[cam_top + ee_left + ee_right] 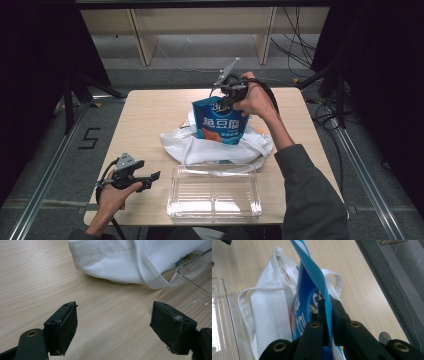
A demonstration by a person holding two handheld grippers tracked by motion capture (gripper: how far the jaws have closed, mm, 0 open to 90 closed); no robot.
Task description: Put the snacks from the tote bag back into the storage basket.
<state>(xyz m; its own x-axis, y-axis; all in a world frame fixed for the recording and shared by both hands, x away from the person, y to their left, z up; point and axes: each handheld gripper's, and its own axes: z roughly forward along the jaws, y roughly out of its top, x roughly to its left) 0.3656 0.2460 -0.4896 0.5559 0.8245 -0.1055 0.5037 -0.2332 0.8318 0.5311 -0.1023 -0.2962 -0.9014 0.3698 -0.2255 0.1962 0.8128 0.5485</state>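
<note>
"豆腐" on blue packet (pixel 221 121); floor mark "5" (pixel 90 138)

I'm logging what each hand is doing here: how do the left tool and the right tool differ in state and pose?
The left tool is open with nothing between its jaws; the right tool is shut on the top edge of the blue snack bag. The left tool sits low near the table's near edge; the right tool is raised above the white cloth bag. Both are hand-held and black-jawed.
</note>
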